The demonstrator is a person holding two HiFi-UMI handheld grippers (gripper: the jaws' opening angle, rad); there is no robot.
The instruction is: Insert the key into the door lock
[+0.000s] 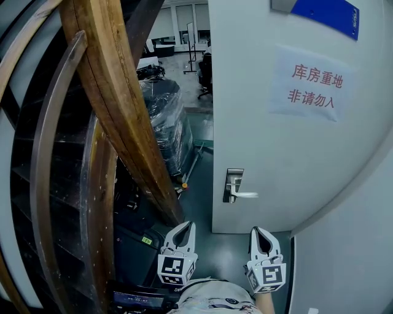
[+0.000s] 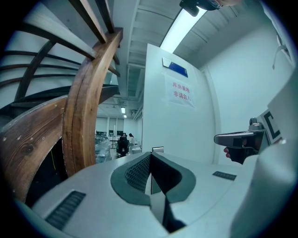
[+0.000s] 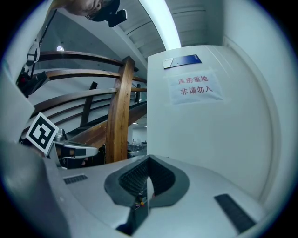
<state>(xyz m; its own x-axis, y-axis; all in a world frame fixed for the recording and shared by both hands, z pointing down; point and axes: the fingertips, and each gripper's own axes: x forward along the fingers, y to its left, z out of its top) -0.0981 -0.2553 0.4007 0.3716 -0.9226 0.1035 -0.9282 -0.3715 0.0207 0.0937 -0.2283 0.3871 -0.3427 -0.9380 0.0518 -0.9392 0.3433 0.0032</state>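
The white door [image 1: 295, 153] stands ahead, with a metal lock plate [image 1: 233, 185] and a lever handle [image 1: 247, 195] near its left edge. Both grippers are held low, well short of the door. My left gripper [image 1: 184, 228] is shut with nothing in it, below and left of the lock. Below and slightly right of the handle, my right gripper [image 1: 260, 232] is shut. In the right gripper view a small thin thing with yellow and red specks, seemingly the key [image 3: 141, 202], is pinched deep between the pads. No key blade shows past the tips.
A heavy curved wooden stair rail [image 1: 116, 104] rises on the left. A plastic-wrapped pallet [image 1: 166, 122] stands in the opening left of the door. A paper notice [image 1: 313, 86] and a blue plate [image 1: 325, 13] are on the door. A white wall [image 1: 356, 245] closes the right side.
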